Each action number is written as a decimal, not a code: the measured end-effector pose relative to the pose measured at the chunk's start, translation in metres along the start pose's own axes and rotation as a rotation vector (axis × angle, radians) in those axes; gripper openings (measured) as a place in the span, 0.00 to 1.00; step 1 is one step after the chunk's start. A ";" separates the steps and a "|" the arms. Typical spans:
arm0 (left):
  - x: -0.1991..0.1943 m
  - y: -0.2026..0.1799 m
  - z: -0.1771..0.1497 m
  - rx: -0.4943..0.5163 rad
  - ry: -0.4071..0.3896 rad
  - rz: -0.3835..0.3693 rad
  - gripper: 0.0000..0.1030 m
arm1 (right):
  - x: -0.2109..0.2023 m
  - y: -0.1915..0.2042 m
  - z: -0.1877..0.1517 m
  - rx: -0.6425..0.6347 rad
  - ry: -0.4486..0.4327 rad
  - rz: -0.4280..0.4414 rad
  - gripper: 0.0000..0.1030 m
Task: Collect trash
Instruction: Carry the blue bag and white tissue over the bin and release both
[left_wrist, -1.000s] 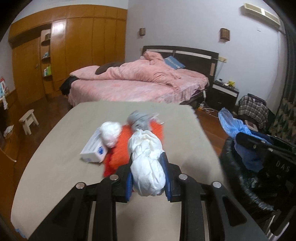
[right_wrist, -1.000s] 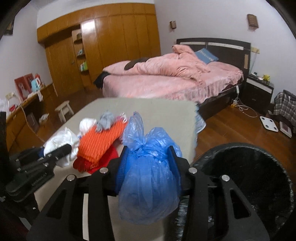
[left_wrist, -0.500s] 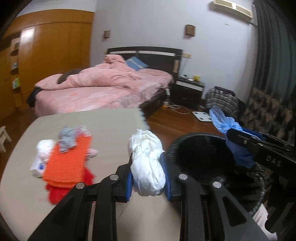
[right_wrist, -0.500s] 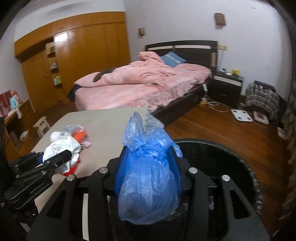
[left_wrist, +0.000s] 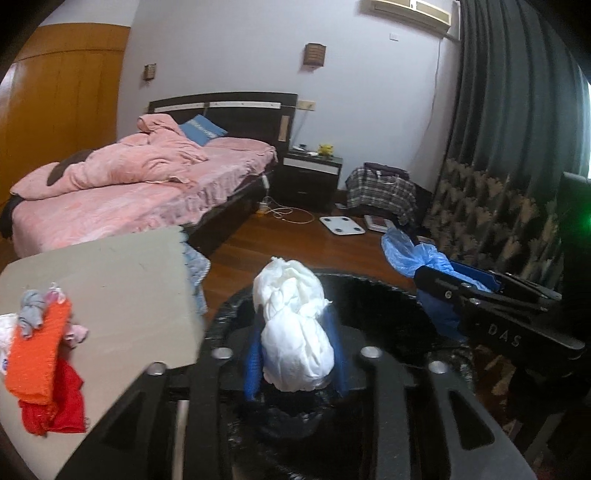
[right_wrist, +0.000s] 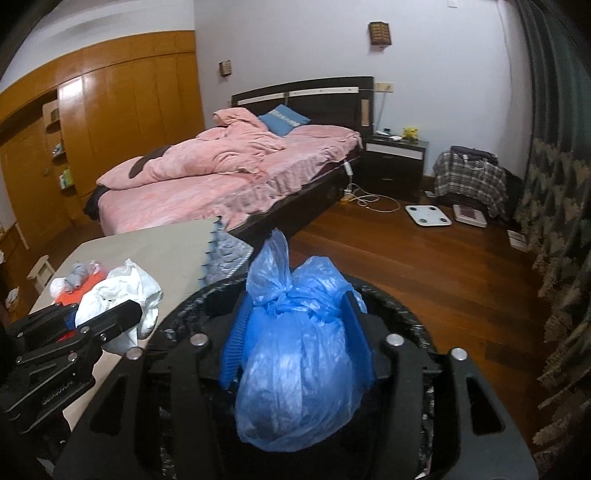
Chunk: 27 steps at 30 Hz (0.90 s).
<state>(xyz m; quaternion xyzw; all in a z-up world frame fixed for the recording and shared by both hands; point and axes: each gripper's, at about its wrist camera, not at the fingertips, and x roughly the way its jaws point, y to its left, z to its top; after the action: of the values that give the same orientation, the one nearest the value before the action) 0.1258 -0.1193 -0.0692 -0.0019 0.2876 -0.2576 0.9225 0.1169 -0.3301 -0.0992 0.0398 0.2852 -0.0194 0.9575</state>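
Note:
My left gripper (left_wrist: 295, 350) is shut on a knotted white plastic bag (left_wrist: 295, 332) and holds it over the black-lined trash bin (left_wrist: 391, 291). My right gripper (right_wrist: 297, 339) is shut on a knotted blue plastic bag (right_wrist: 295, 365), also above the bin (right_wrist: 399, 302). In the left wrist view the right gripper (left_wrist: 458, 291) with the blue bag (left_wrist: 410, 254) sits to the right. In the right wrist view the left gripper (right_wrist: 103, 325) with the white bag (right_wrist: 122, 295) sits to the left.
A beige table (left_wrist: 122, 280) stands left of the bin, holding an orange mesh (left_wrist: 37, 350), red cloth (left_wrist: 59, 406) and a grey rag (left_wrist: 31, 321). A pink bed (right_wrist: 229, 177), nightstand (right_wrist: 395, 162), white scale (right_wrist: 427, 215) and dark curtain (left_wrist: 517, 147) lie beyond.
Both grippers have swung right, away from the table, and now hold their bags over the bin. Both stay shut on their bags.

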 end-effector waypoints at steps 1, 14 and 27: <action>0.000 0.004 -0.001 -0.002 0.000 -0.008 0.55 | 0.000 -0.002 -0.001 0.002 0.000 -0.005 0.56; -0.031 0.053 -0.006 -0.055 -0.053 0.202 0.92 | -0.008 0.005 -0.003 0.015 -0.042 -0.022 0.95; -0.093 0.141 -0.022 -0.130 -0.081 0.458 0.93 | 0.017 0.088 0.008 -0.062 -0.019 0.121 0.95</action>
<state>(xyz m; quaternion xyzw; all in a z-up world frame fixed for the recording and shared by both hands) 0.1153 0.0506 -0.0600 -0.0063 0.2593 -0.0221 0.9655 0.1403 -0.2431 -0.0963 0.0271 0.2734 0.0472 0.9604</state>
